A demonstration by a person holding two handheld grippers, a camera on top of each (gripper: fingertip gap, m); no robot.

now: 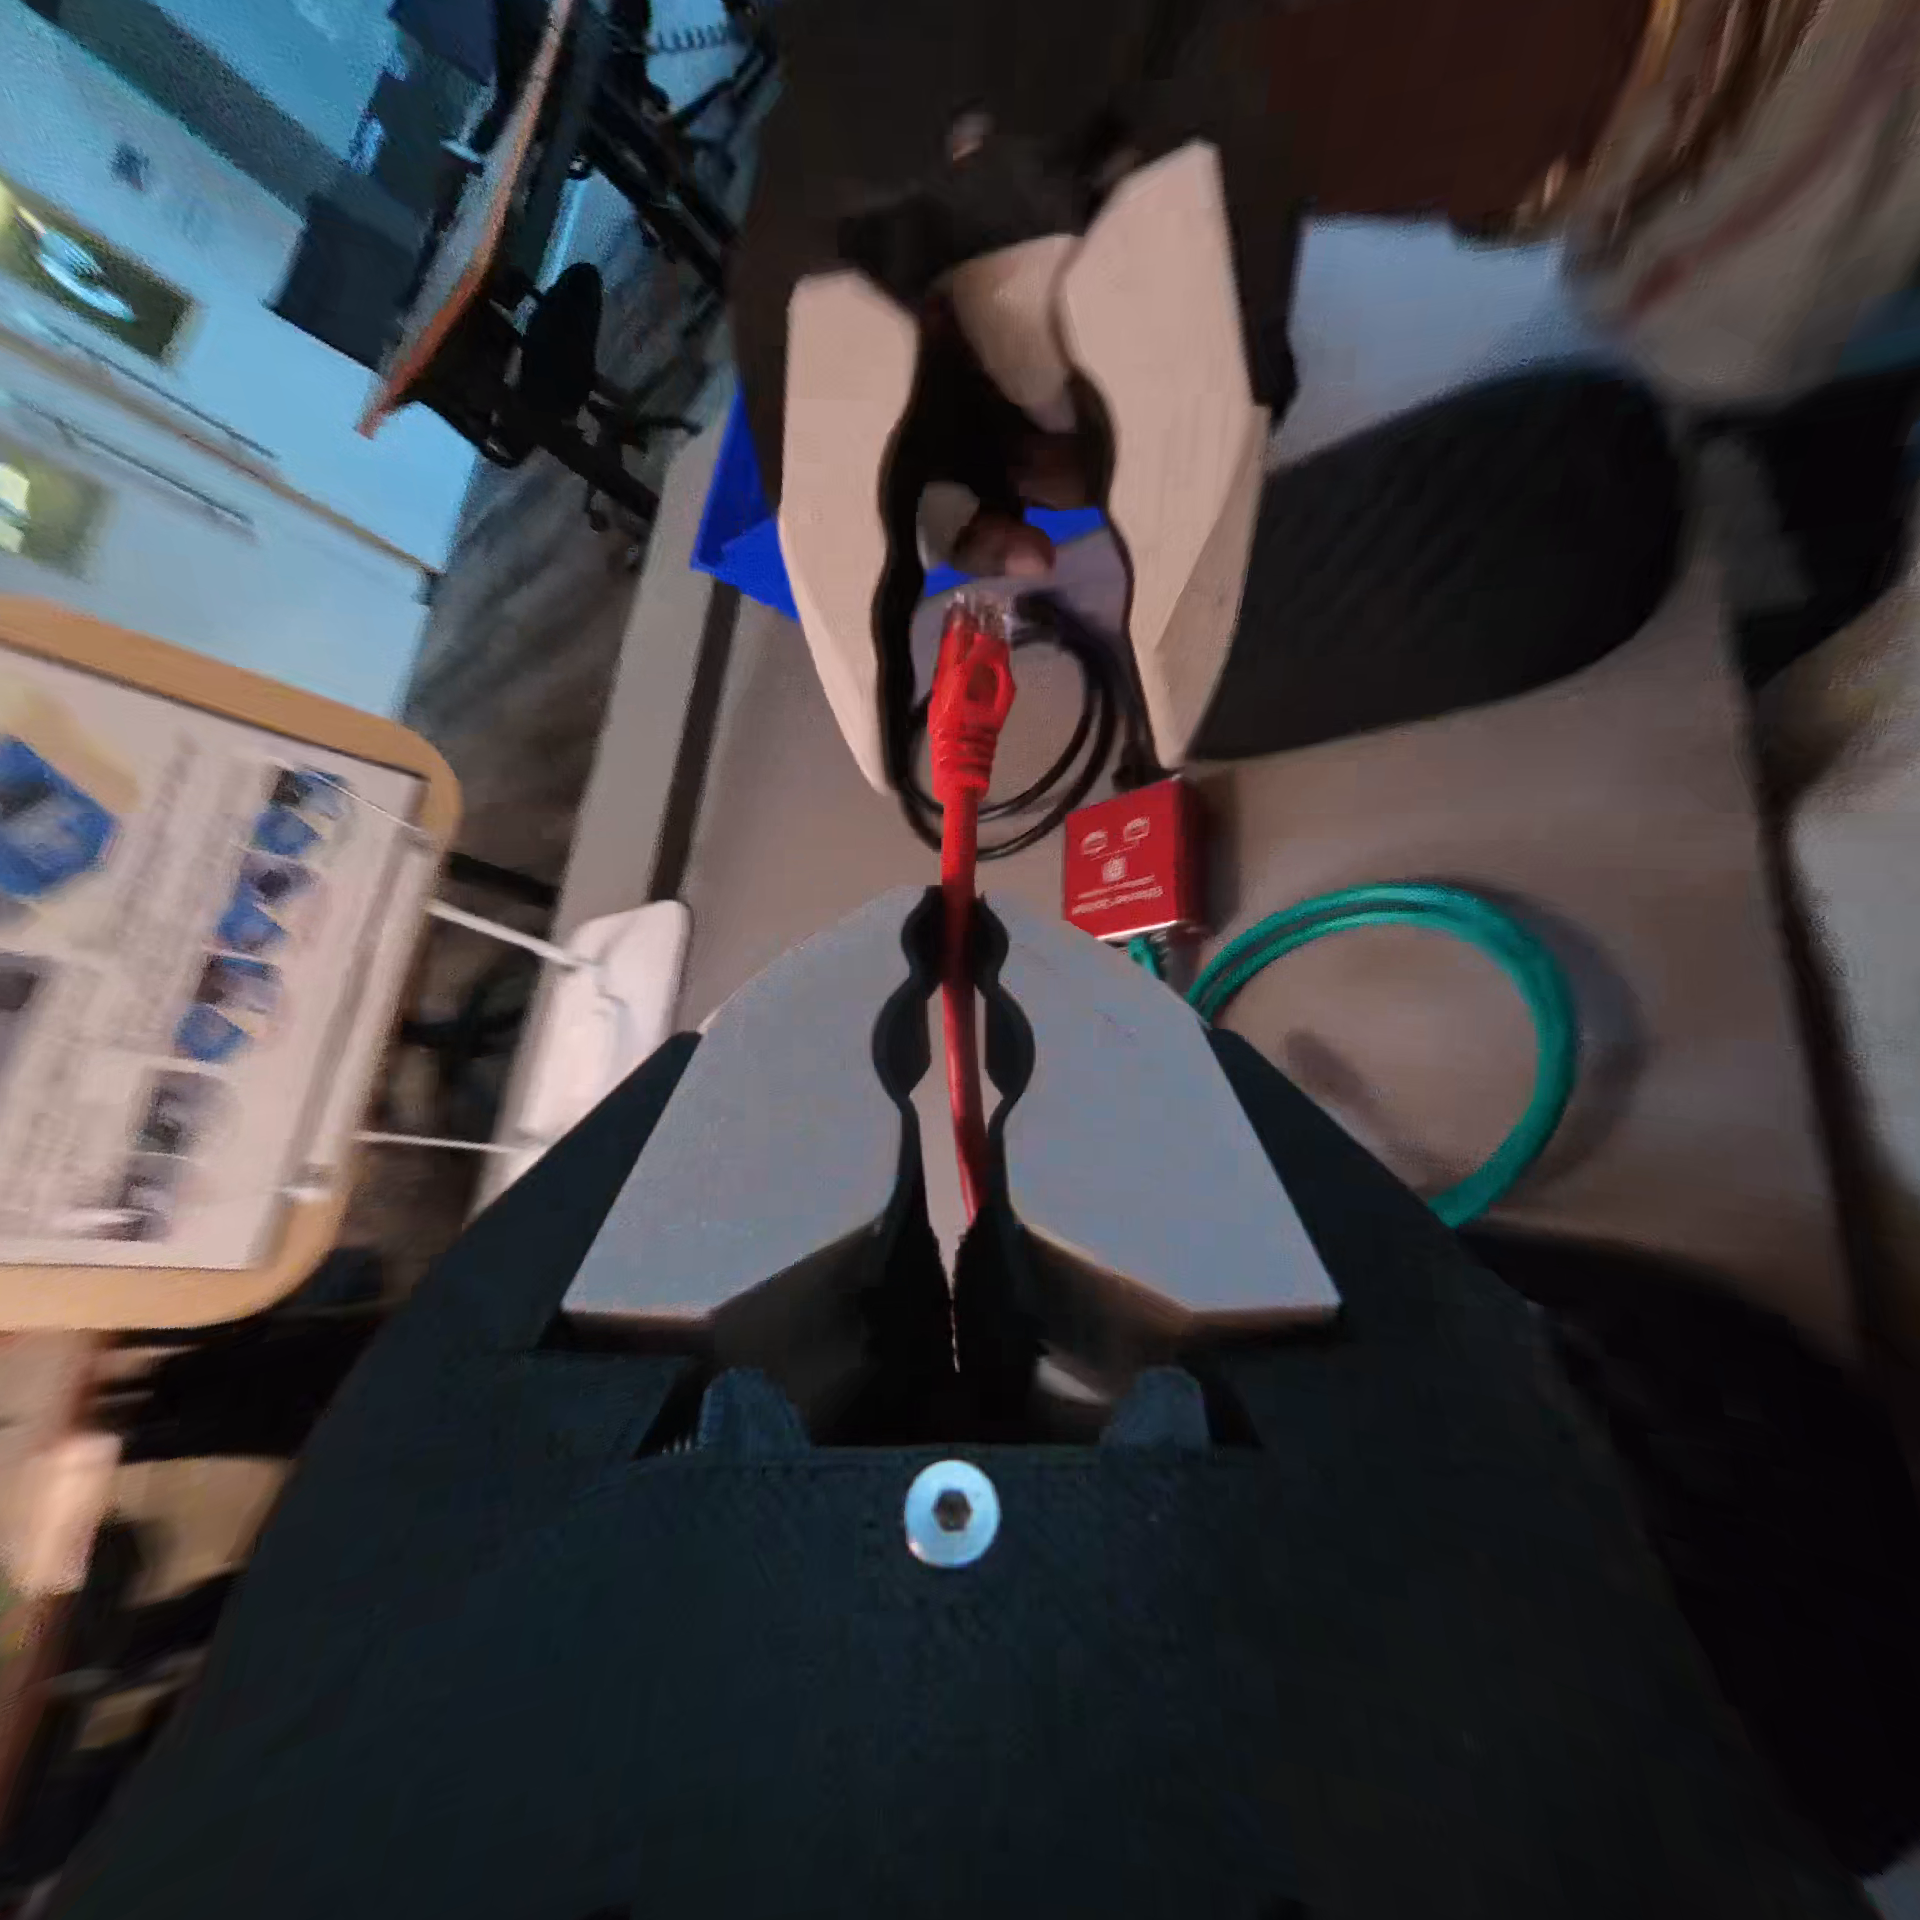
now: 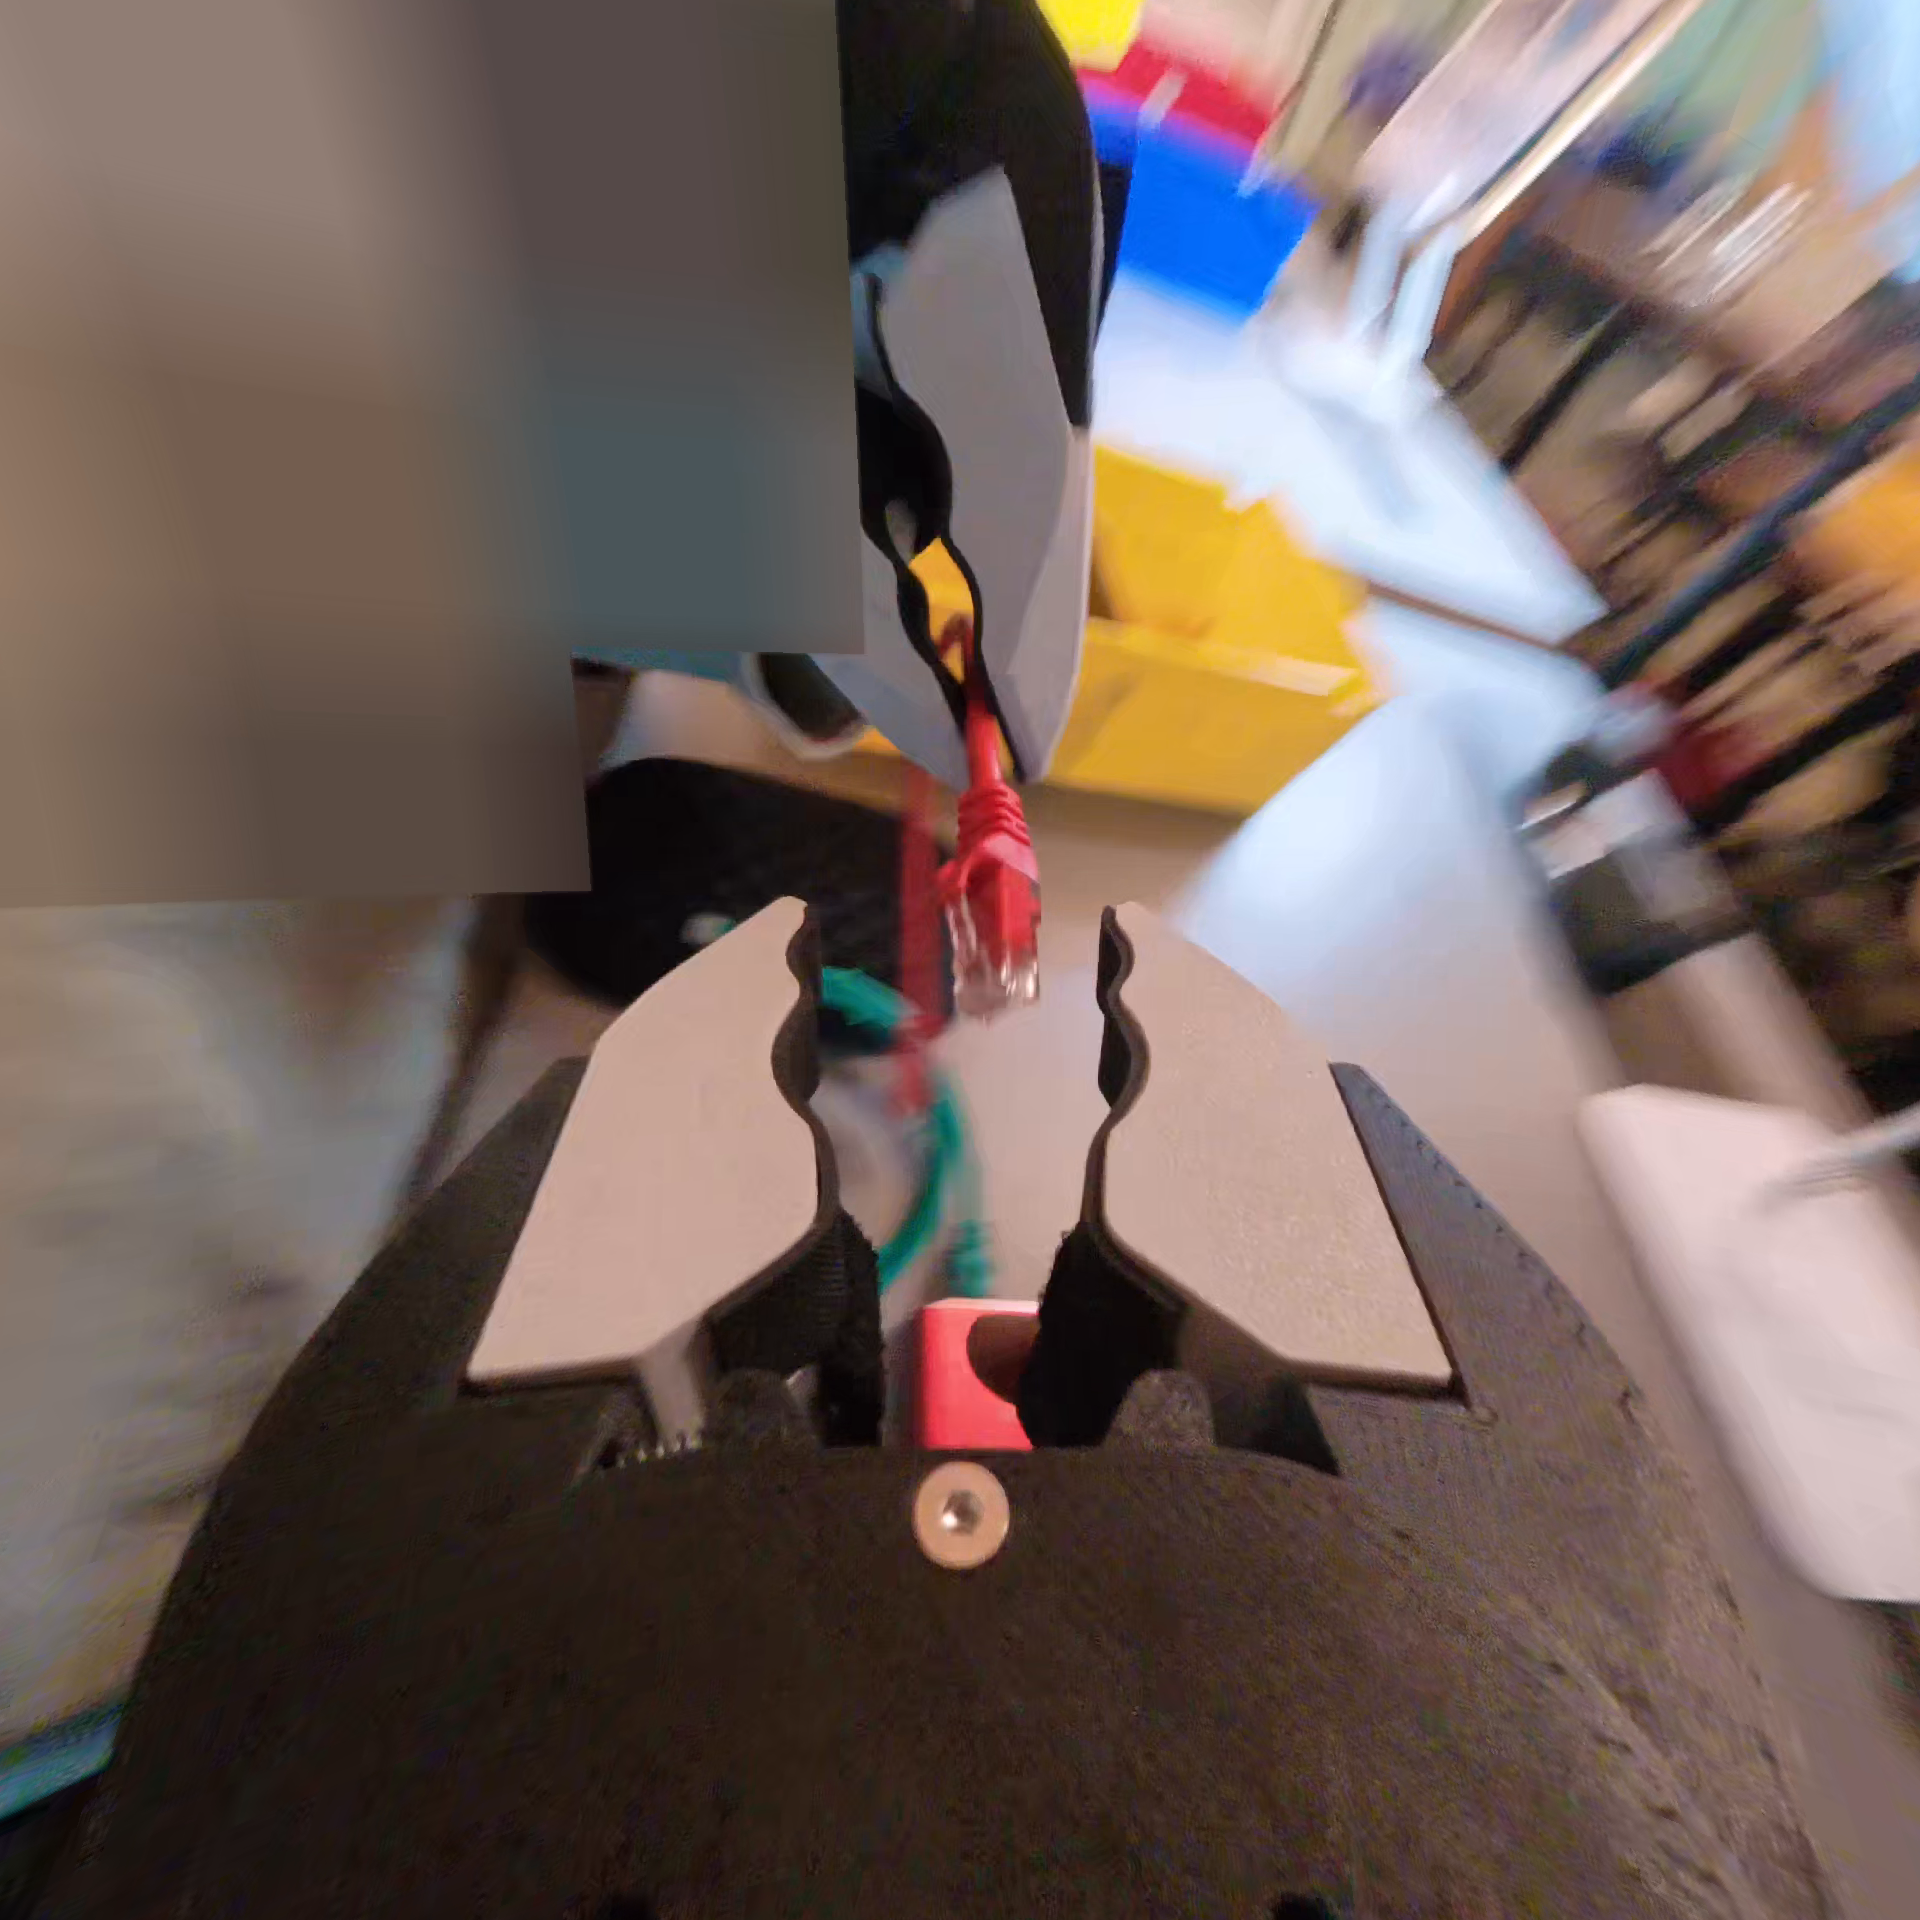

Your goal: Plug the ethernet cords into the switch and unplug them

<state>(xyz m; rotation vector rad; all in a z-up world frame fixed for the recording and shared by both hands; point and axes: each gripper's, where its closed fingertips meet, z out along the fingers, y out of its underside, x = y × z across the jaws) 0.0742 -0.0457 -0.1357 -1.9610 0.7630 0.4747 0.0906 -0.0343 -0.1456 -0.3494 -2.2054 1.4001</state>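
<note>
1. The left claw (image 1: pixel 958 940) is clamped on the red ethernet cord (image 1: pixel 961 831), with the cord running up the centre of the left wrist view and its clear-tipped plug (image 1: pixel 971 665) sticking out beyond the fingertips.

2. The right claw (image 2: pixel 956 935) stands with its jaws apart and nothing between them; in the right wrist view the plug (image 2: pixel 992 925) hangs just in front of the gap, tip pointing down towards it.

3. The two claws face each other nose to nose, so the cord's long axis lies roughly in line with both. In the left wrist view the right claw (image 1: pixel 1023 748) fills the upper centre, its fingers either side of the plug.

4. The red switch (image 1: pixel 1135 868) lies on the counter (image 1: pixel 1455 810) right of centre in the left wrist view, with a green cord (image 1: pixel 1527 997) coiled beside it and seemingly plugged in. A black cable (image 1: pixel 1081 748) loops behind.

5. The right claw appears nearer the plug; a handover looks likely, turning on its jaws closing squarely across the plug body.
</note>
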